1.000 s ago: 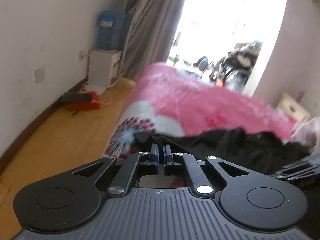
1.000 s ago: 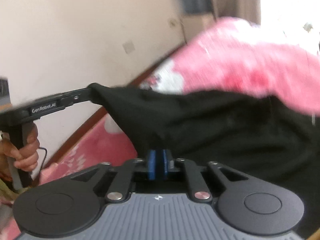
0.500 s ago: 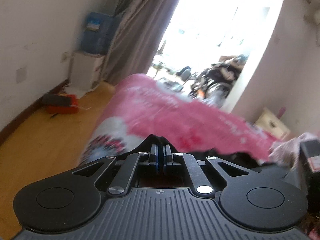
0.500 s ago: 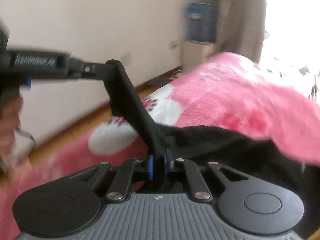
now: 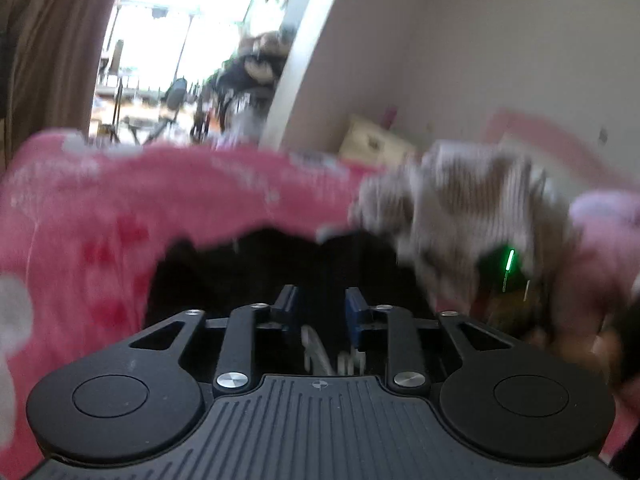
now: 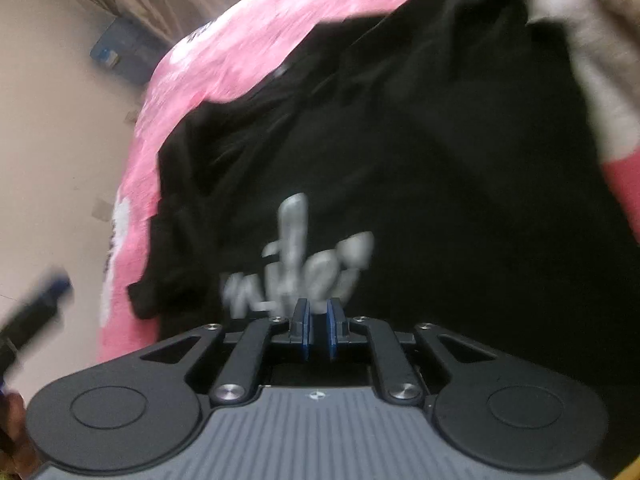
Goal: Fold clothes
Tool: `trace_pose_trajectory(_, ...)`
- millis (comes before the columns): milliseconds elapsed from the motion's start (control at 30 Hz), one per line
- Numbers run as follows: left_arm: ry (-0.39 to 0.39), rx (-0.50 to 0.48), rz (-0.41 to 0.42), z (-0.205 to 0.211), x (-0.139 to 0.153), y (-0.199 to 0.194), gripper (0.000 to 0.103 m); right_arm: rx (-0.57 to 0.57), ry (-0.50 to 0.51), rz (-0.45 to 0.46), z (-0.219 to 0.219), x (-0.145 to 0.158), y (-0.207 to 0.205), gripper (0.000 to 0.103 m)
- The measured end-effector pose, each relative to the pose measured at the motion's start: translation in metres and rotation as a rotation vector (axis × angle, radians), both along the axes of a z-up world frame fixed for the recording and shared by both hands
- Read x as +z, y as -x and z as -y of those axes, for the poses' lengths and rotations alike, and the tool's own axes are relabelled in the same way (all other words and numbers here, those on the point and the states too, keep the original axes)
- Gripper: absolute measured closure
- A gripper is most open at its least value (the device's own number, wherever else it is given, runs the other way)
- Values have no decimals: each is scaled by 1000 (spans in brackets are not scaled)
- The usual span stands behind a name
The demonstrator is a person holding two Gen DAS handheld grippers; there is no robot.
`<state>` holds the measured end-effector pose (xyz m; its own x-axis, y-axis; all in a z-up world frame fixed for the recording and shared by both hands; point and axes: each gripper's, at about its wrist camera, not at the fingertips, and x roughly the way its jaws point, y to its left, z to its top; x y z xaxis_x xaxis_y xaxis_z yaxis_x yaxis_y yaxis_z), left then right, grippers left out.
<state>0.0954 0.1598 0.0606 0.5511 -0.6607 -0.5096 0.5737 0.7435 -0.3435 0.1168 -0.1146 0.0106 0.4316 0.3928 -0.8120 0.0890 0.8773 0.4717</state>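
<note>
A black T-shirt with a white print lies spread on the pink bed cover. In the left wrist view the shirt shows dark just beyond my left gripper, whose jaws stand apart with nothing between them. My right gripper hovers over the shirt near the print; its jaws show a narrow gap and hold no cloth. The left gripper also shows blurred at the lower left of the right wrist view.
A beige and white knit garment lies on the bed at the right, also seen in the right wrist view. A blue water dispenser stands by the wall. A curtain and a bright window are behind the bed.
Both grippers were shut on the black shirt, holding it stretched up. Now both have let go, the shirt lies flat on the bed, and the left gripper has swung right.
</note>
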Motion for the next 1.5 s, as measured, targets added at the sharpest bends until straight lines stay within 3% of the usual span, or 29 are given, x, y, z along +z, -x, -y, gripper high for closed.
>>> trace_pose_trajectory(100,-26,53,-91,-19,-18,19,75,102,92,119,-4,23,-3,81)
trace_pose_trajectory(167,-56,118,-131,-36,-28,31,72,225,143,211,-25,38,-15,65)
trace_pose_trajectory(333,-123,212,-190,-53,-46,47,72,674,273,434,-120,68,-35,51)
trace_pose_trajectory(467,-139,228,-192,-55,-56,54,72,1007,429,552,-193,60,-31,49)
trace_pose_trajectory(633,-156,209,-210,-51,-70,62,71,1298,564,582,-253,30,-23,48)
trace_pose_trajectory(800,-148,214,-203,-51,-79,73,70,1370,601,528,-283,1,-31,47)
trace_pose_trajectory(833,-146,214,-200,-51,-80,74,70,1367,600,498,-285,-3,-37,51)
trace_pose_trajectory(900,-147,212,-190,-49,-81,77,69,1311,540,421,-281,-2,-52,66)
trace_pose_trajectory(933,-151,208,-182,-48,-80,78,69,1259,522,407,-276,2,-59,97)
trace_pose_trajectory(1033,-163,192,-160,-46,-79,80,69,1037,447,438,-242,36,-74,96)
trace_pose_trajectory(1133,-169,179,-147,-44,-79,80,68,730,312,451,-179,77,-87,96)
trace_pose_trajectory(1233,-179,163,-133,-40,-77,82,68,412,164,402,-100,100,-91,96)
trace_pose_trajectory(1333,-201,143,-119,-33,-75,85,68,124,69,282,-26,87,-83,96)
trace_pose_trajectory(1500,-261,122,-73,-19,-71,93,68,-253,-128,-5,59,26,-65,96)
